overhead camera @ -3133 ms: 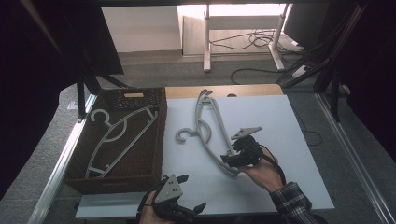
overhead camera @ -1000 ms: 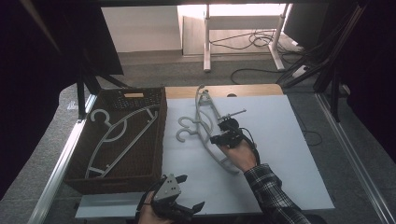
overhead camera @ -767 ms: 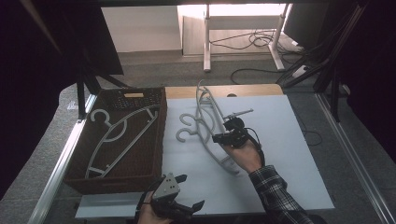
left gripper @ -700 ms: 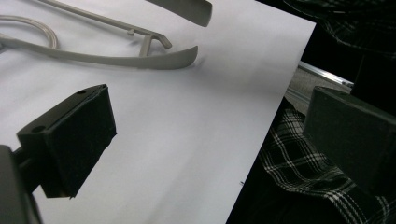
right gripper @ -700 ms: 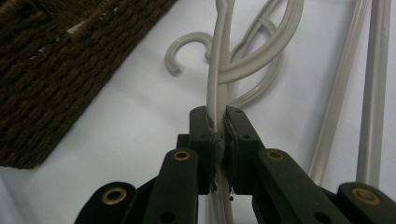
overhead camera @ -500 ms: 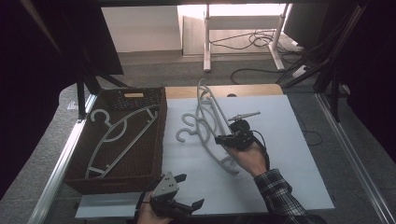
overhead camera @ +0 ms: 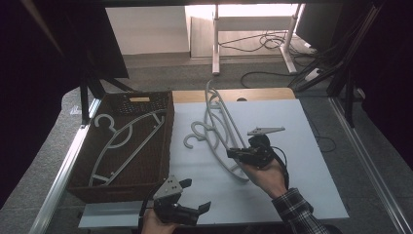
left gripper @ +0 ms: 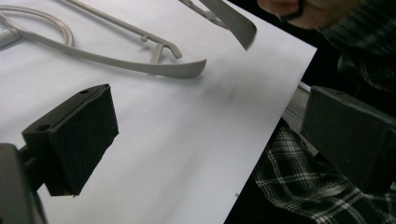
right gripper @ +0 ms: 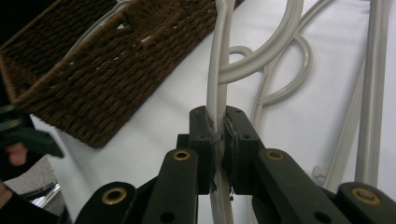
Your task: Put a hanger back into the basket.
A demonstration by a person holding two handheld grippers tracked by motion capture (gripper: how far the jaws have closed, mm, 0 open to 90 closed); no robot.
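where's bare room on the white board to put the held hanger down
Free: the white board's right part, beyond the right claw, and the front strip between both claws. Crowded: the middle near the basket, where the hangers lie.

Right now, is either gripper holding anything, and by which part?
The right gripper is clamped on a grey hanger, pinching one thin arm of its frame. The left gripper stands open over the white table, holding nothing.

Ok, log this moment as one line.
right gripper: shut on hanger, lifting one end | left gripper: open, idle | basket: one hanger inside | second hanger on table
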